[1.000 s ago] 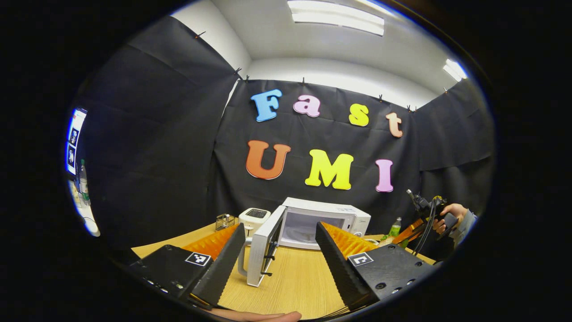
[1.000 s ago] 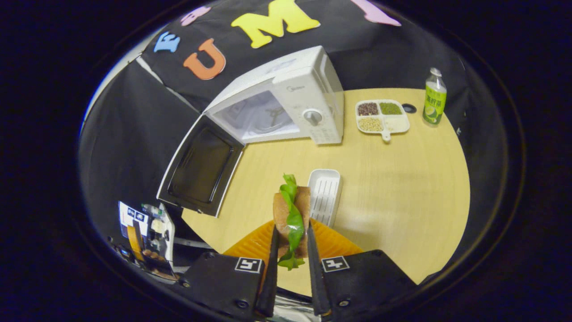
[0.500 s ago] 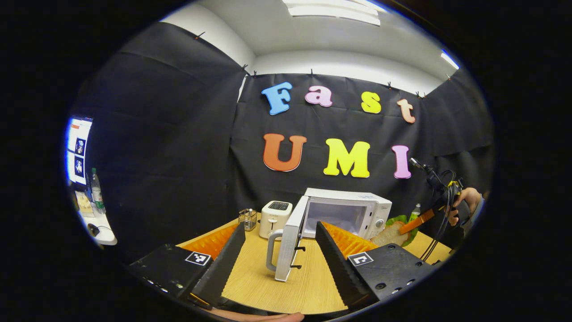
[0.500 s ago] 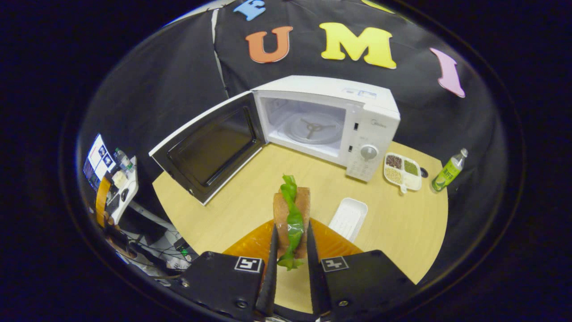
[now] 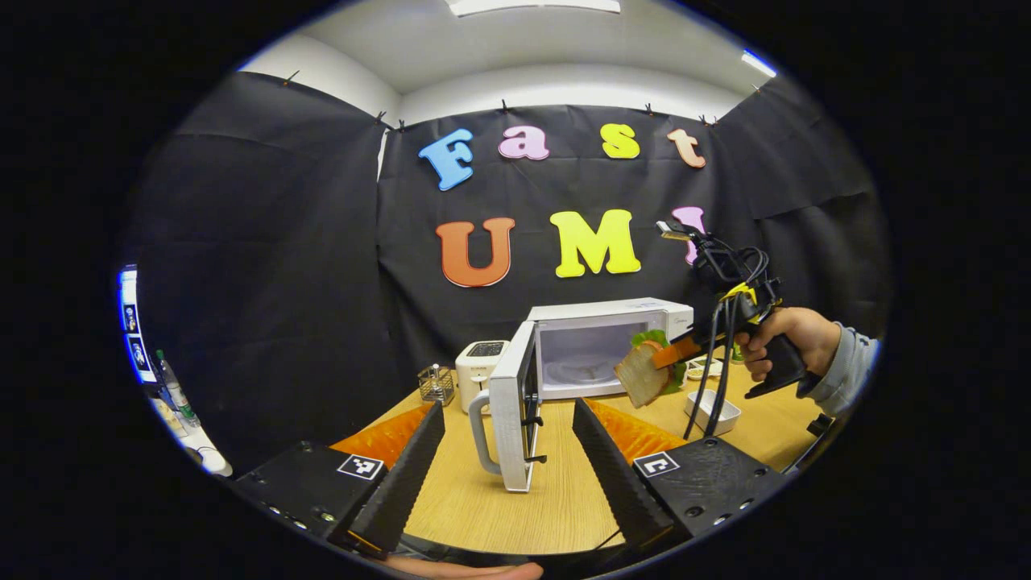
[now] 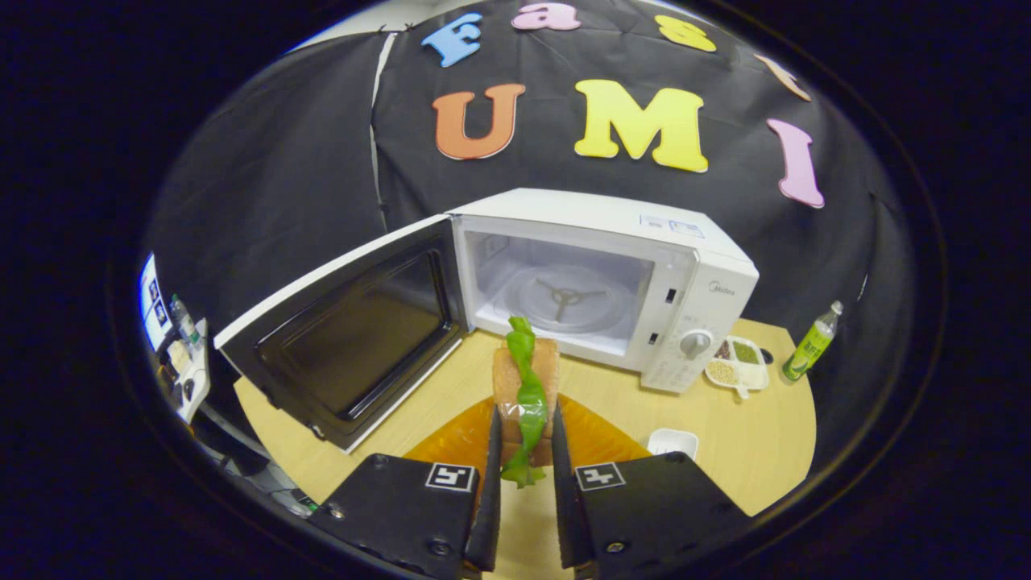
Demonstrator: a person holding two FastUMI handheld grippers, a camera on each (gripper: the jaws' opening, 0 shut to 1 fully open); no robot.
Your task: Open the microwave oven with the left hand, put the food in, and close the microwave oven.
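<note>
Sandwich [image 6: 525, 385] clamped upright in right tool [image 6: 525, 483], seemingly just before open microwave [image 6: 596, 282], left tool [image 5: 507, 475] agape, empty

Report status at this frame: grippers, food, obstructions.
Left gripper open, empty. Right gripper shut on sandwich, just short of microwave cavity. Door open; path looks clear.

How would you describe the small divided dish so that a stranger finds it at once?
Start at the white microwave oven on the wooden table and go to its control-panel side. The divided dish lies there, between the oven and the green bottle. Unlike the plain white tray nearer the camera, its compartments hold differently coloured grains.
</note>
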